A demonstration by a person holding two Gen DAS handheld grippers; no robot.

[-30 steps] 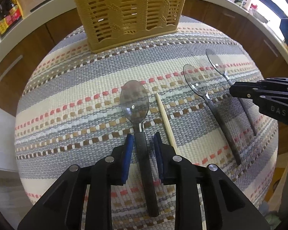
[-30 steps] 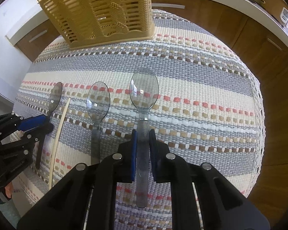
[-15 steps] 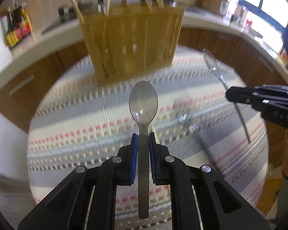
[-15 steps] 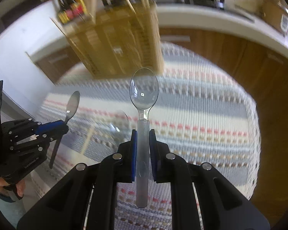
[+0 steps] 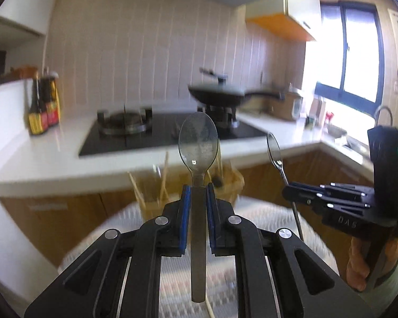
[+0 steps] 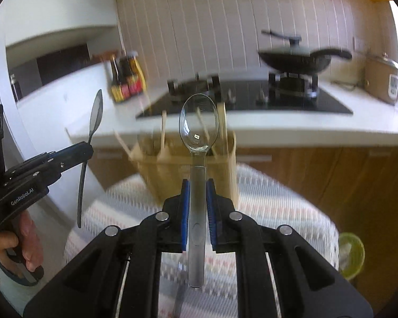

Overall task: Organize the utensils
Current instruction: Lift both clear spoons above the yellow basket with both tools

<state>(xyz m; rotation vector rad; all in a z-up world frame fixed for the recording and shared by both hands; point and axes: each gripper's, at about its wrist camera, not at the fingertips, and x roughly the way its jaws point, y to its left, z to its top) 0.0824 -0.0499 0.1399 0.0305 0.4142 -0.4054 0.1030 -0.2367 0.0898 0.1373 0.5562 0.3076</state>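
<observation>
Left of the basket, on the counter: 2 sauce bottles, beside the hob. Nearer than those, well above the striped cloth and left of the basket: left gripper, jaws narrow and clamped on the handle of a grey spoon, bowl up, handle hanging below the pads. Seen side-on from the right wrist as well. Behind both spoons: basket, tan, blurred, upright on the cloth's far edge, chopsticks poking from its top. In front of the basket, slightly right: right gripper, jaws narrow, pinching a clear spoon by its handle, bowl up, clear of the cloth. Right of the basket and further back: wok with lid on the right burner. Far right of the basket, low beside the cloth: something lime green, blurred, cannot tell what.
</observation>
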